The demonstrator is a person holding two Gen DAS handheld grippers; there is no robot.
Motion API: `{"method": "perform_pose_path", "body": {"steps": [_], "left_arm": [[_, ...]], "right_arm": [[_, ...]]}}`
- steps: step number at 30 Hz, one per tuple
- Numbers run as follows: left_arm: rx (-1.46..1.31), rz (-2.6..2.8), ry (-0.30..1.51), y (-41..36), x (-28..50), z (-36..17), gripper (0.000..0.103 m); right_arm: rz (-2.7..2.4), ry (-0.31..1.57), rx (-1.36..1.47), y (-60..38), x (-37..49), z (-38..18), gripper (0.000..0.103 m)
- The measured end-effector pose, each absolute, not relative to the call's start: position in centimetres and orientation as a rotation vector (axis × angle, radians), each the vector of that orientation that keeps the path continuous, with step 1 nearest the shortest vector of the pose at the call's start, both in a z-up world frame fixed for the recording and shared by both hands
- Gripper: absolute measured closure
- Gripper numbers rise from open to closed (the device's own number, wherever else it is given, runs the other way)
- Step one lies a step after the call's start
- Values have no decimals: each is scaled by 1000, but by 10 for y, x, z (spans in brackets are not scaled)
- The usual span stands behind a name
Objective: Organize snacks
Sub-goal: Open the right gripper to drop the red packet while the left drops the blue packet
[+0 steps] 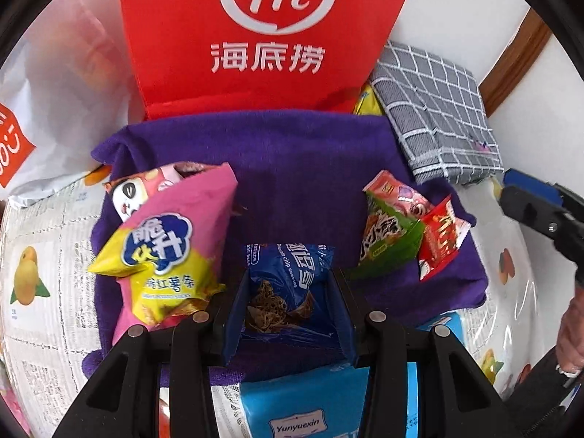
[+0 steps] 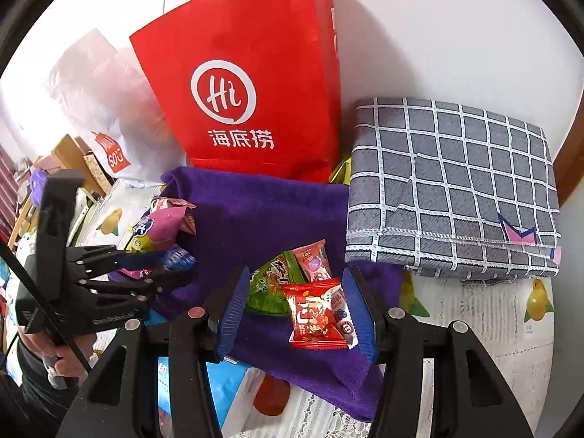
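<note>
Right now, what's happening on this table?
A person is sorting snack packets on a purple towel. The left gripper is shut on a blue cookie packet beside the pink and yellow chip bag. The right gripper is open, straddling a small red packet that lies by the green one.

Domestic room, likely home. Desk [image 2: 485, 314] under fruit-print plastic cover, against white wall; red restaurant carrier bag [image 2: 252, 84] upper centre; folded checked cloth [image 2: 456, 189] right; purple towel [image 2: 262, 219] centre; wooden furniture [image 2: 69, 157] far left.
</note>
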State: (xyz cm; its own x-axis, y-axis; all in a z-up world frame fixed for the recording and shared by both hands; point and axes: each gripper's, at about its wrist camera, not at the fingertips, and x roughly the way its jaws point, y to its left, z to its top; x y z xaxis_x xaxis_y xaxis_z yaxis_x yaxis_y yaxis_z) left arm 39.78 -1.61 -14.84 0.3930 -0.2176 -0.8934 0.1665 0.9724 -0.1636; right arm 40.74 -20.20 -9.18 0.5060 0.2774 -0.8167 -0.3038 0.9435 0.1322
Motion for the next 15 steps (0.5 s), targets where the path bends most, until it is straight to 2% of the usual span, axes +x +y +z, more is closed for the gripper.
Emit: {"method": "perform_pose_path", "body": {"steps": [8,10,12,15], "left_arm": [[-55,-249,1152,-18,401,-154,58],[-76,-258,1160,-17,402,-152,54],[-106,-264,1164,-16,400,-149,42],[-116,-264,1148,-15,393,-140,38]], "right_arm": [[361,963,-40,-198,402,-87,50],[369,954,-51,-194,398,-84,50],[372,945,-56,-192,395,-80,50],[376,931,-46,-190,387,-72,50]]}}
